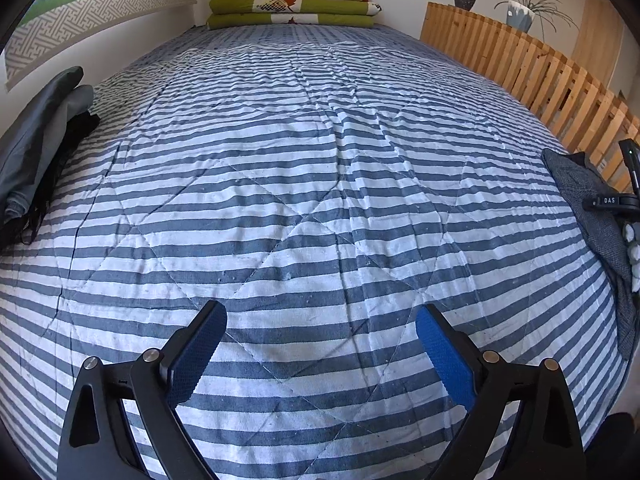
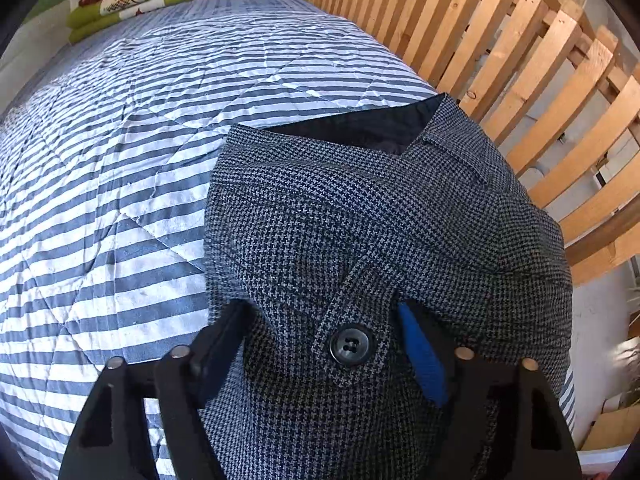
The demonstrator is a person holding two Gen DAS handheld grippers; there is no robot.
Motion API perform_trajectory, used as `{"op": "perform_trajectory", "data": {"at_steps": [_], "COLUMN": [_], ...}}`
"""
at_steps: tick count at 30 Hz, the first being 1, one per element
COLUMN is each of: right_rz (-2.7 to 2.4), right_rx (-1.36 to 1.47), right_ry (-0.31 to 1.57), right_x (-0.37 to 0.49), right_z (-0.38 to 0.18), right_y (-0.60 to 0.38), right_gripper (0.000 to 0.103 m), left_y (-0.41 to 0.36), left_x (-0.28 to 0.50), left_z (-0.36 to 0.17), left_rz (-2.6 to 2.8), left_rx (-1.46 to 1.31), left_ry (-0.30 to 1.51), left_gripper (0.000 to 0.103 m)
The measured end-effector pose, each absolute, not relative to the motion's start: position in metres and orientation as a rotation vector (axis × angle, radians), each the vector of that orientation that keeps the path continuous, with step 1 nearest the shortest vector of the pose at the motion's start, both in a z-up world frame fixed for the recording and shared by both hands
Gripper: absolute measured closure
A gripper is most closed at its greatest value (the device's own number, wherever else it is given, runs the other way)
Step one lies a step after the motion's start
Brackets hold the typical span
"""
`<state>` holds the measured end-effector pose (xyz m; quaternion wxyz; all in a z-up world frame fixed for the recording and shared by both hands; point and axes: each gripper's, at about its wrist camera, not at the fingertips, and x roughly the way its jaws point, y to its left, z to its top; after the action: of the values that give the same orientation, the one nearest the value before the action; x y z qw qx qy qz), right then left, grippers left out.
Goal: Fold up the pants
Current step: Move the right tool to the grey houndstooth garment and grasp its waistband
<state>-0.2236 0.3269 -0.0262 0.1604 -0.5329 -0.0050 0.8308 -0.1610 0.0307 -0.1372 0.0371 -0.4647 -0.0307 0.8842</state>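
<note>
The houndstooth pants [image 2: 360, 240] lie bunched at the bed's [image 2: 120, 160] right edge, waistband between the right tool's [image 2: 320, 344] spread fingers – not yet pinched; left tool [image 1: 320, 344] hangs agape over bare quilt; better to grip the waistband squarely, then drag it to the middle

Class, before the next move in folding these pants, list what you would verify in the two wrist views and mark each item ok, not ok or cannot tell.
1. Right gripper open around the checked pants, fabric between its fingers: ok.
2. Firm grip on the fabric: not ok, jaws not closed.
3. Left gripper open and holding nothing: ok.
4. Bare striped quilt in front of the left gripper for laying pants out: ok.
5. Pants flat: not ok, bunched beside the wooden slats.
6. Where the legs lie: cannot tell.
</note>
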Motion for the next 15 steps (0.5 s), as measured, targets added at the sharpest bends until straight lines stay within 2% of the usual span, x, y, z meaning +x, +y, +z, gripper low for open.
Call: {"op": "perform_trajectory", "data": {"at_steps": [1, 3, 6, 9, 15], "right_rz": [2.379, 2.399, 2.435, 2.488, 2.631], "right_rx": [-1.521, -1.504, -1.464, -1.44, -1.372], "right_ry": [0.009, 0.086, 0.172, 0.2, 0.112], "right_x": [-0.221, -0.214, -0.2, -0.189, -0.187], "right_z": [-0.022, -0.012, 0.009, 0.031, 0.07], "right_y": [0.33, 0.336, 0.335, 0.319, 0.243], "right_gripper": [0.057, 0.078, 0.09, 0.095, 0.095], "left_y": [0.029, 0.025, 0.016, 0.002, -0.052], "left_x": [-0.159, -0.155, -0.149, -0.143, -0.136], "left_z": [-0.137, -0.135, -0.128, -0.121, -0.107], "left_rz": [2.718, 2.726, 2.735, 2.769, 2.819], "left_rx": [-1.418, -1.403, -1.372, -1.332, -1.305], "left_ry": [-0.096, -0.1, -0.124, -0.134, -0.285], "left_gripper": [0.007, 0.008, 0.01, 0.01, 0.013]}}
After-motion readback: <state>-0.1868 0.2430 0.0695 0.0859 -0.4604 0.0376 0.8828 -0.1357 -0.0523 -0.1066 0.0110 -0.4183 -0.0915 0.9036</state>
